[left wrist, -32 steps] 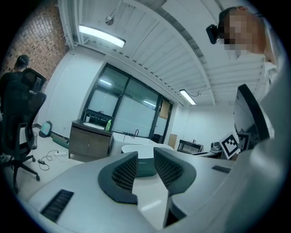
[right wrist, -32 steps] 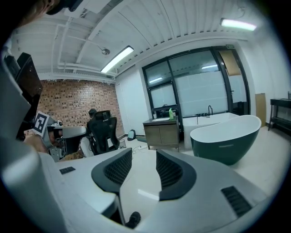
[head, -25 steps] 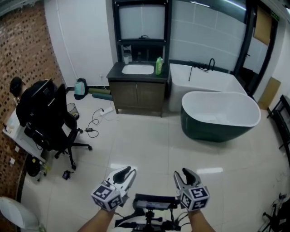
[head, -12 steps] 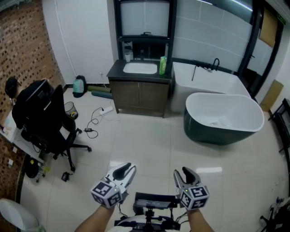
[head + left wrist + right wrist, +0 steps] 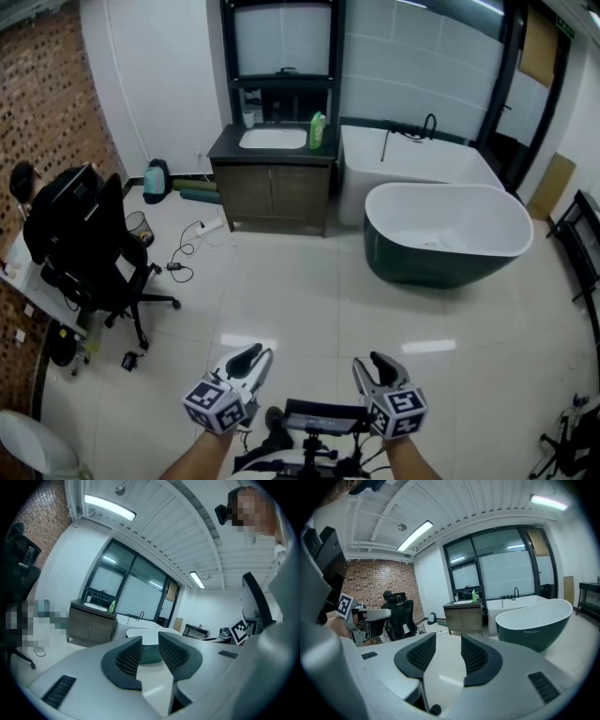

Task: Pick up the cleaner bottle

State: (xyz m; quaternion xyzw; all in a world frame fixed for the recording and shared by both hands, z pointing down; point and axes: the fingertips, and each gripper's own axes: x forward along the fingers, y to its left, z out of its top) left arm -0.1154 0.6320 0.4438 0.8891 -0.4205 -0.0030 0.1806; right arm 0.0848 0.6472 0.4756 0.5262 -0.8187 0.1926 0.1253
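The cleaner bottle, slim and green, stands upright on the dark table topping a wooden cabinet. It is just right of the white sink and well apart from both grippers. The left gripper has its ribbed jaws clenched on nothing. The right gripper holds its jaws slightly apart, empty.
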